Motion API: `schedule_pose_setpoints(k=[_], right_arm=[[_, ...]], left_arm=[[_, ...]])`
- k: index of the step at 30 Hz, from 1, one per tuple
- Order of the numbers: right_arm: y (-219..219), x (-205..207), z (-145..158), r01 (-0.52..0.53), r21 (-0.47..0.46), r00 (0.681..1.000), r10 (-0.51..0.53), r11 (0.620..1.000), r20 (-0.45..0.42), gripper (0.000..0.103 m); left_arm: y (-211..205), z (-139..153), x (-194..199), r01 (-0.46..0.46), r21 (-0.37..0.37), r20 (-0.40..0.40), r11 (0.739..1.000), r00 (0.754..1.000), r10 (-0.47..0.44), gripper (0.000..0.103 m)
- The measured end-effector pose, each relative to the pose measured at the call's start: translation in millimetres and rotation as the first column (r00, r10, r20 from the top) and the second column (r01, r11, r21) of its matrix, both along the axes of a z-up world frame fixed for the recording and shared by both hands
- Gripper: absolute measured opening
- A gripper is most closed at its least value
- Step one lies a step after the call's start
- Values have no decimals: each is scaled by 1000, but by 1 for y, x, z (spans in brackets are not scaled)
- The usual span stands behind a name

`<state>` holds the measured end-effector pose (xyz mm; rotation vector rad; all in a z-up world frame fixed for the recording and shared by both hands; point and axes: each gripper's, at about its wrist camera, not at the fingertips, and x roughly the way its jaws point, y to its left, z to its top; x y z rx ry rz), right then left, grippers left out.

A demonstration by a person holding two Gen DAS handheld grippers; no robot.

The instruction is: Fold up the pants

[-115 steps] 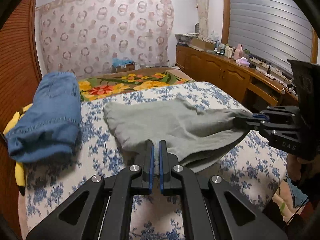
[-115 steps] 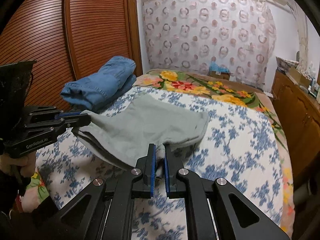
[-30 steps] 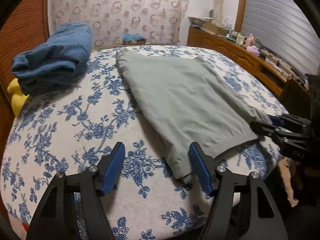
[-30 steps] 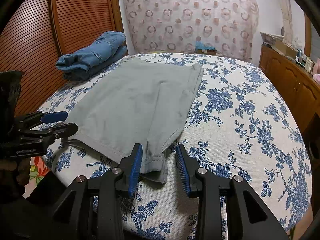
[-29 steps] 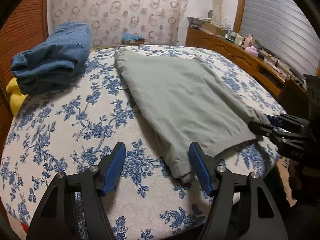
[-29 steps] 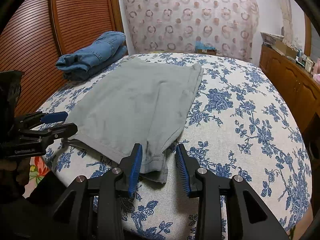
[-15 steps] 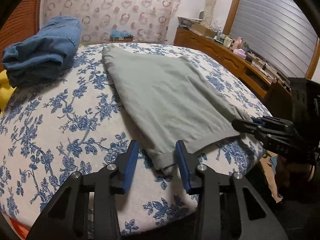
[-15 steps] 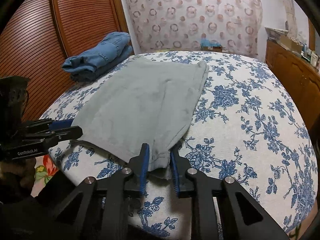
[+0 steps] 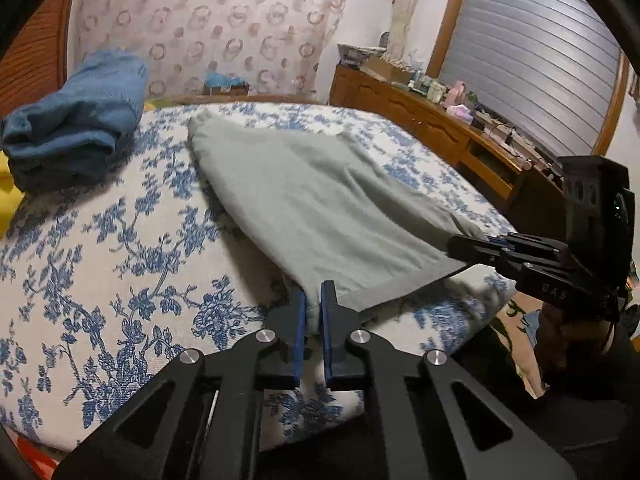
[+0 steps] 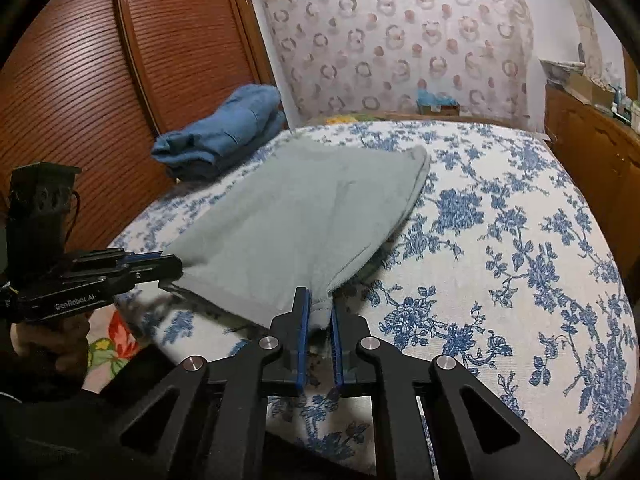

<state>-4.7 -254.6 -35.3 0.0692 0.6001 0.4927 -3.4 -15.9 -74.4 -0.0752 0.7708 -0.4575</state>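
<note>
Left wrist view: the left gripper (image 9: pixel 313 312), wide apart a second ago, has pinched down on the near hem corner of the grey pants (image 9: pixel 320 204), which lie spread toward the bed's (image 9: pixel 100 240) near edge. The right gripper (image 9: pixel 472 246) grips the other hem corner at the bed's right edge. Folded jeans (image 9: pixel 76 120) sit at the far left corner.

Right wrist view: the right gripper (image 10: pixel 319 312) is closing, its jaws now tight on its hem corner; half a second ago they stood looser. The left gripper (image 10: pixel 168 266) clamps the opposite corner, lifting the hem slightly.
</note>
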Motion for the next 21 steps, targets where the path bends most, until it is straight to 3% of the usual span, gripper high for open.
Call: schedule_pose_setpoints(k=[13, 21], right_arm=[[-20, -32, 42, -27, 75, 996, 21, 997, 83, 9], [-15, -11, 52, -19, 69, 992, 10, 997, 127, 9]], left_arm=[[-1, 57, -24, 41, -40, 131, 998, 991, -35, 7], [-2, 62, 5, 22, -23, 152, 999, 988, -19, 7]])
